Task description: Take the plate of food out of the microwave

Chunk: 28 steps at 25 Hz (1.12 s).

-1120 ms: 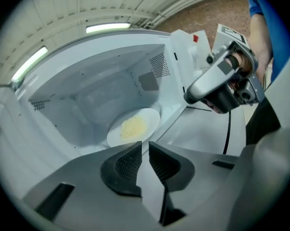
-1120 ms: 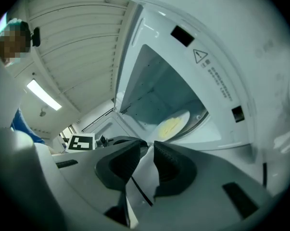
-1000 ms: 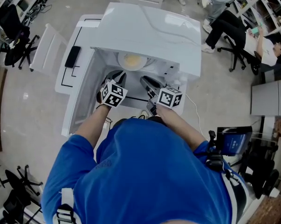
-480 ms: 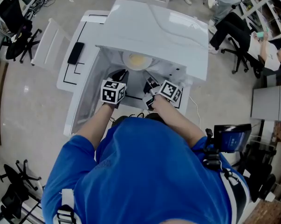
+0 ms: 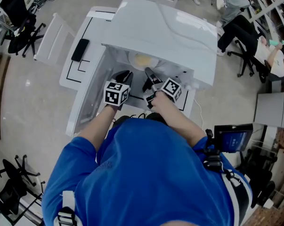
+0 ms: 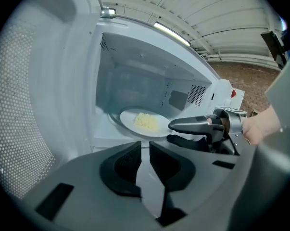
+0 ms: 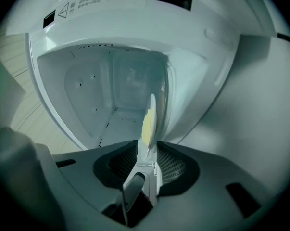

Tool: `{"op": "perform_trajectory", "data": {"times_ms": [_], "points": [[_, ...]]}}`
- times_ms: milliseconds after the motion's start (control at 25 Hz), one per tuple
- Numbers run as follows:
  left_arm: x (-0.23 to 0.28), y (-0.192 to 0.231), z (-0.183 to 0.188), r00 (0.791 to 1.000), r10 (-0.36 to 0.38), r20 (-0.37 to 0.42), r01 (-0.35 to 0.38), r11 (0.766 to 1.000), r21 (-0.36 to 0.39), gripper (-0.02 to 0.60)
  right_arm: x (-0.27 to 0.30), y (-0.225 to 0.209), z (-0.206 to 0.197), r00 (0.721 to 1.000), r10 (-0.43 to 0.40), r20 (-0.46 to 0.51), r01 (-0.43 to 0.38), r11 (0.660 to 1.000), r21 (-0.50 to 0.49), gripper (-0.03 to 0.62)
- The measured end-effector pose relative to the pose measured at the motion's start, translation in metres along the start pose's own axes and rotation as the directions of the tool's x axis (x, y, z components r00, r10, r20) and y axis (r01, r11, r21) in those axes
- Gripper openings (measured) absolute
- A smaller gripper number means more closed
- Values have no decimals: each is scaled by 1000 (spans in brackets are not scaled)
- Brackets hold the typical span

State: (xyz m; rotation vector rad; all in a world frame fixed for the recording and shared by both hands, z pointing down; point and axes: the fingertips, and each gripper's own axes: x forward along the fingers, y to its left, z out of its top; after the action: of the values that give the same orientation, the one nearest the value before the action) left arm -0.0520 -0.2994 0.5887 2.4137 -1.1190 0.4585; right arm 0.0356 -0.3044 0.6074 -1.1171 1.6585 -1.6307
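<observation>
A white plate (image 5: 142, 60) with pale yellow food sits inside the open white microwave (image 5: 165, 27). In the left gripper view the plate (image 6: 145, 123) lies on the cavity floor, near its front. My right gripper (image 5: 148, 75) reaches into the opening, turned on its side. Its jaws are opening, one above and one below the plate's near rim (image 7: 148, 121), and the pads do not press on it. That same right gripper (image 6: 170, 131) straddles the rim's right side. My left gripper (image 5: 124, 75) hovers just outside the cavity, shut (image 6: 145, 150) on nothing.
The microwave door (image 5: 92, 93) hangs open on the left, its mesh window (image 6: 19, 129) close to my left gripper. A black phone (image 5: 80, 49) lies on the white table (image 5: 92, 29). A white chair (image 5: 50, 36) stands at the left; seated people and office chairs are far right.
My right gripper has moved forward and left into the microwave opening, up to the plate's rim. The left gripper has edged slightly forward. The plate has not moved.
</observation>
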Motion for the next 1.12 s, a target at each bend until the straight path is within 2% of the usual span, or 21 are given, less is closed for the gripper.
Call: {"op": "perform_trajectory", "data": {"times_ms": [280, 720, 880, 1080, 1120], "points": [[-3, 2, -1, 1000, 8, -4, -8, 1000, 4, 43, 7, -11, 1, 999, -22, 25, 19, 996, 91, 123], [-7, 2, -5, 1000, 19, -15, -19, 1000, 10, 43, 17, -7, -5, 999, -32, -5, 33, 990, 139, 121], [-10, 2, -4, 1000, 23, -17, -23, 1000, 11, 43, 16, -12, -5, 998, -54, -9, 55, 987, 149, 66], [-12, 3, -4, 1000, 26, -14, -25, 1000, 12, 43, 15, -12, -4, 999, -50, -12, 51, 988, 146, 53], [-12, 3, -4, 1000, 25, -14, -25, 1000, 12, 43, 15, -11, -3, 999, -47, -10, 48, 989, 141, 30]]}}
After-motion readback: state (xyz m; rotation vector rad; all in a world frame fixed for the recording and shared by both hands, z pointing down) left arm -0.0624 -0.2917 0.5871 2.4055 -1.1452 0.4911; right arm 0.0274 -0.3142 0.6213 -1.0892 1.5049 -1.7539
